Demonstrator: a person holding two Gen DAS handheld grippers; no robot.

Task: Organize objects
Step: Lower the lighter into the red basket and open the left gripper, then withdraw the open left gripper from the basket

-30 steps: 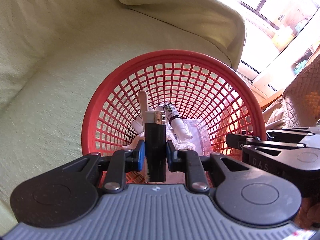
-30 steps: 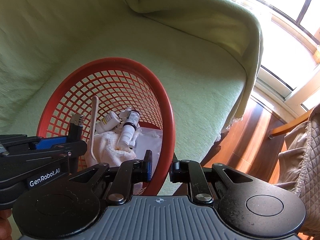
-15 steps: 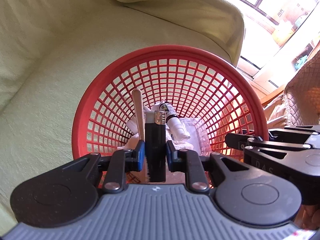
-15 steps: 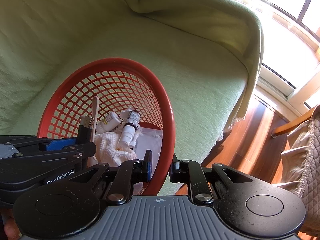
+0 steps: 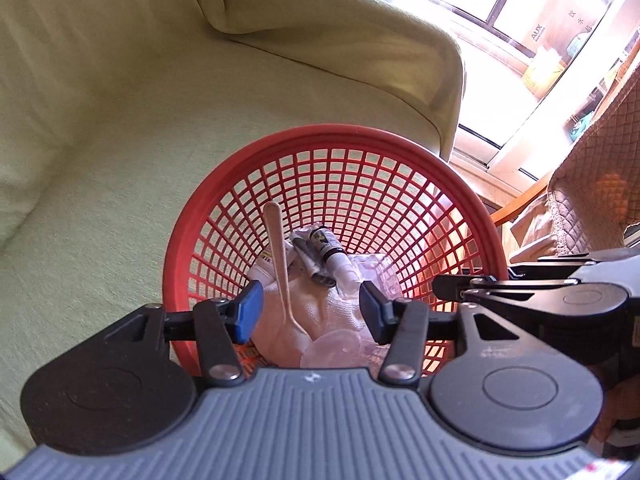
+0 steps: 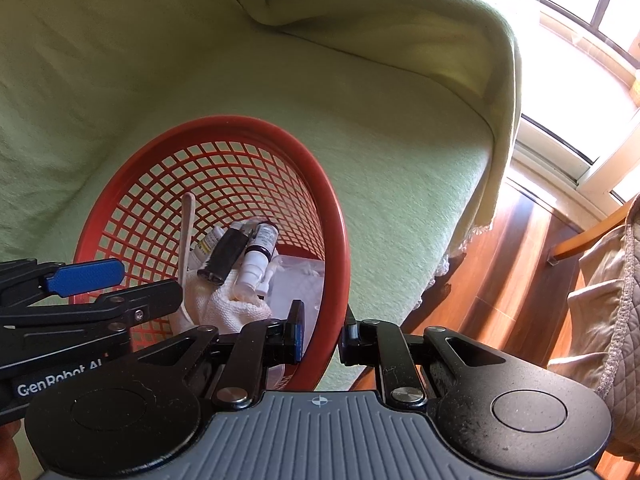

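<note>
lighter's gone from the left gripper (image 5: 310,310) — a second ago it stood clamped upright between those blue pads, and now the jaws are opening with nothing between them. the black lighter (image 6: 224,256) lies down in the red basket (image 6: 336,216), ahead of and below the left jaws, on the white cloth (image 6: 236,304), wedged between a small white tube (image 6: 206,242) and the dark-capped dropper bottle (image 6: 260,254). from the left wrist view the lighter (image 5: 310,260) shows just beyond the gap of the spread jaws, right beside the bottle (image 5: 330,250).

a pale wooden stick (image 5: 280,264) leans up out of the pile, running from between the left jaws toward the basket's far mesh wall. clear plastic packaging (image 5: 372,276) sits just past the right-hand pad of the left gripper.

over on the other side, the right gripper (image 6: 322,334) is clenched on the basket's near rim, one pad inside the mesh wall and one outside, same grip as a second ago, the basket barely shifted. the basket rests on the green-covered sofa (image 6: 380,160), with the left gripper (image 6: 104,284) reaching in from the left of the right jaws, its blue pad showing above the basket's edge.
</note>
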